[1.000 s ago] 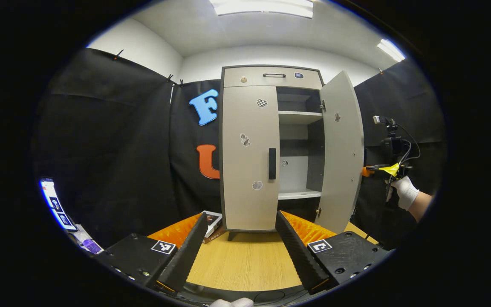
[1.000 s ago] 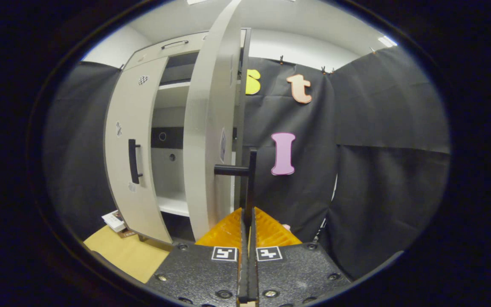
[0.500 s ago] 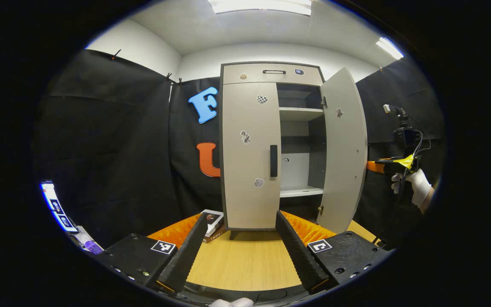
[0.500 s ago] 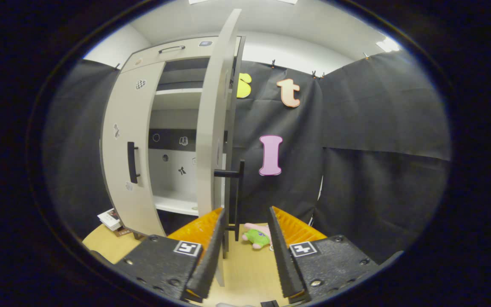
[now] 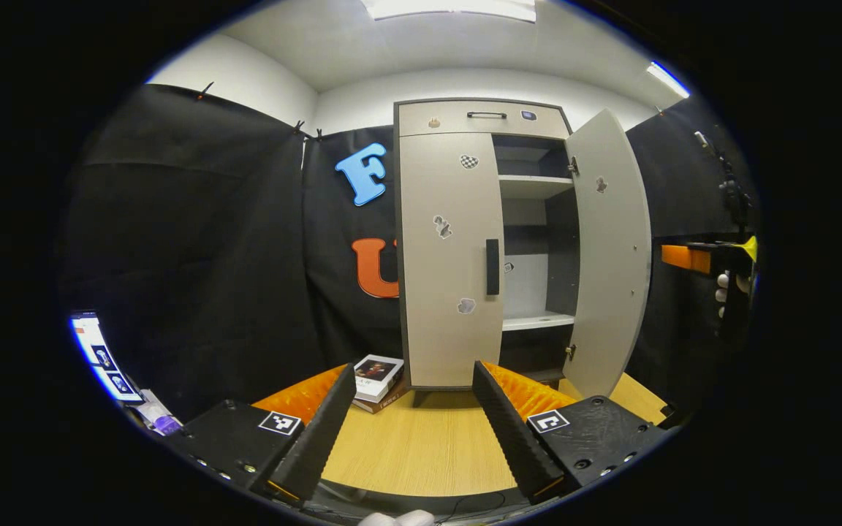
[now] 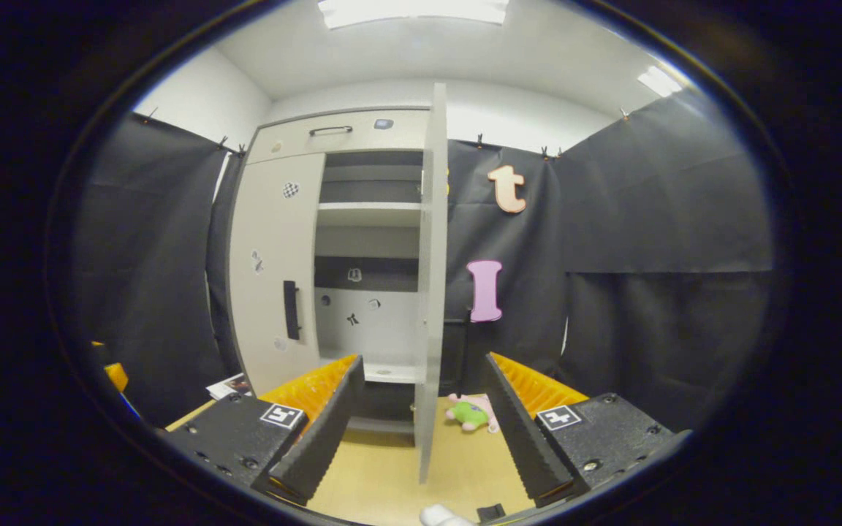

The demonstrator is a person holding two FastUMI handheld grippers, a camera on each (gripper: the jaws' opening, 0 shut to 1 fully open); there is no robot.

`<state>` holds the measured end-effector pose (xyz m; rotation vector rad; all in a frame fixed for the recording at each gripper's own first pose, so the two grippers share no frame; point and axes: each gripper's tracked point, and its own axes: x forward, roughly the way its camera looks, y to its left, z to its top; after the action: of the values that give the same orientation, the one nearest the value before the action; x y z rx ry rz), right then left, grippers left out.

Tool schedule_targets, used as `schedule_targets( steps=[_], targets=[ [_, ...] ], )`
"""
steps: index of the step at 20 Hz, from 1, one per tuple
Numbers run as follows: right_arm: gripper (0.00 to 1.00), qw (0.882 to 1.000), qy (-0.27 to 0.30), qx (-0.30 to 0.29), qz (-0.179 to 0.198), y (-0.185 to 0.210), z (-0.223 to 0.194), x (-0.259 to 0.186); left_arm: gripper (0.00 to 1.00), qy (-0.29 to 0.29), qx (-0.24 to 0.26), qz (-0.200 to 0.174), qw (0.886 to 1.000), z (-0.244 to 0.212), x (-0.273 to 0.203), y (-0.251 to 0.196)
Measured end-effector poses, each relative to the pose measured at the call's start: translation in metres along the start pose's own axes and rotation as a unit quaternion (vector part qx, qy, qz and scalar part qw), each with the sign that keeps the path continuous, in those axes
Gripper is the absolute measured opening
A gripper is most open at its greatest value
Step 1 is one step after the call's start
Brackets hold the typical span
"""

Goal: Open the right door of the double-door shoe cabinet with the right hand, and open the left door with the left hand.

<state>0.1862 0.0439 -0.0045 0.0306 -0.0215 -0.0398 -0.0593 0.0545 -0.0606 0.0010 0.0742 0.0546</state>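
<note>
The grey shoe cabinet [image 5: 483, 117] stands at the back of the wooden table. Its left door [image 5: 446, 256] is closed, with a black handle [image 5: 492, 267] at its inner edge. The right door [image 5: 607, 248] is swung wide, baring the shelves [image 5: 531, 183]. My left gripper [image 5: 414, 367] is open and empty, well short of the left door. In the right gripper view the right door [image 6: 430, 292] stands edge-on between the fingers of my open, empty right gripper [image 6: 424, 359], which does not touch it. The left door [image 6: 275, 263] and its handle [image 6: 291, 310] lie to the left.
A stack of books [image 5: 376, 374] lies on the table [image 5: 421, 453] at the cabinet's left foot. A green and pink plush toy [image 6: 471, 411] sits behind the open door. A gloved hand [image 5: 722, 285] holds the right gripper at the far right. A lit screen [image 5: 99, 358] glows at the left.
My right gripper went from shut on the right door's handle to open and drew back from the door, which swung wider. The left gripper shifted slightly leftwards and stayed open.
</note>
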Motion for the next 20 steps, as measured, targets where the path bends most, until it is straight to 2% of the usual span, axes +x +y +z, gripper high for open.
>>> schedule_targets(
  steps=[4,10,15,20],
  targets=[
    [1.0,0.999,0.014,-0.012,0.026,0.011,-0.01,-0.013,0.96,-0.003,0.009,0.001,1.0,0.005,0.015,0.005],
    [1.0,0.999,0.018,-0.007,0.034,0.015,-0.01,-0.017,0.96,-0.017,0.015,-0.006,1.0,0.017,0.043,-0.005],
    [1.0,0.999,0.01,-0.019,0.038,0.012,-0.005,-0.014,0.96,-0.031,-0.001,-0.021,0.999,0.035,0.09,-0.032],
    [1.0,0.999,0.015,-0.022,0.048,0.014,-0.002,-0.012,0.96,-0.041,0.007,-0.043,0.998,0.049,0.159,-0.074]
  ],
)
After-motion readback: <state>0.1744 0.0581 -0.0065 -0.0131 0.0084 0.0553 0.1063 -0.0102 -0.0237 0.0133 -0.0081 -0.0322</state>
